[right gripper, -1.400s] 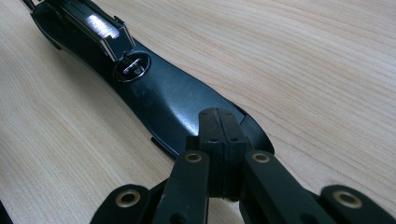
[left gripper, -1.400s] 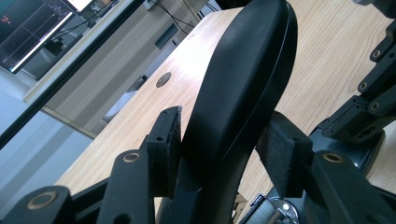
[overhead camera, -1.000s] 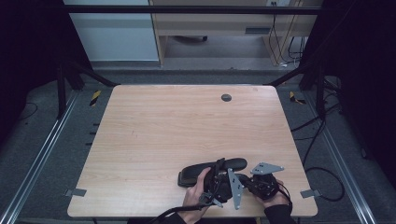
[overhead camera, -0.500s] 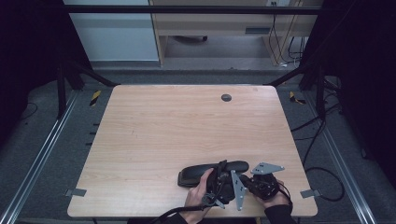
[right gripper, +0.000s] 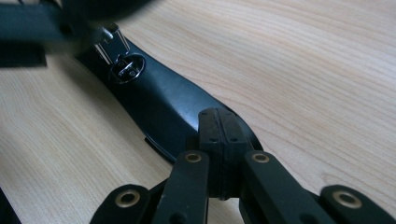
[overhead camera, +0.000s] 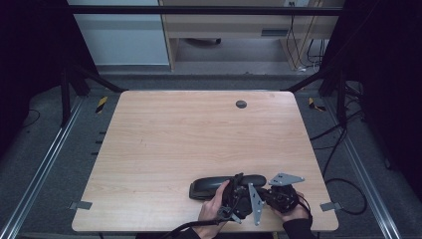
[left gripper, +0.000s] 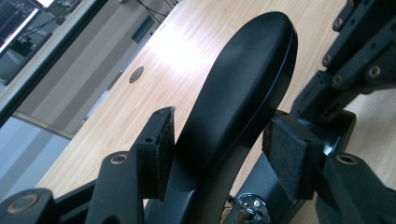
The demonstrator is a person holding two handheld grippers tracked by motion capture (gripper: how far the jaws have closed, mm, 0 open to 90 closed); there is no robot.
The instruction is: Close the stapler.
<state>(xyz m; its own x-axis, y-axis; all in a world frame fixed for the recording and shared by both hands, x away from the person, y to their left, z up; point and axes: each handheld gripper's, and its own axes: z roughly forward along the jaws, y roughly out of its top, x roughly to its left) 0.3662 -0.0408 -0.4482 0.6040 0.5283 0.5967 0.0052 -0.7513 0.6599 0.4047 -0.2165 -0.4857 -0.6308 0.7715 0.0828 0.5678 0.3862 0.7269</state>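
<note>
The black case (overhead camera: 226, 184) lies near the front edge of the table (overhead camera: 199, 139) — a hard, smooth shell, probably light, slippery and stiff; I would grip across its narrow width. My left jaws (left gripper: 224, 154) straddle it, just opening, one pad clear. My right jaws (right gripper: 219, 149) are pinched shut at its end.

counter (overhead camera: 164, 149): pale wood-grain laminate, smooth, soft sheen
long black curved plastic case (left gripper: 243, 88): smooth, semi-gloss shell
case clasp (right gripper: 125, 69): small bright metal piece, shiny
left tool (left gripper: 219, 154) pads: black, rough, felt-like facing
right tool (right gripper: 219, 135): matt black plastic, brass-coloured rivets
</note>
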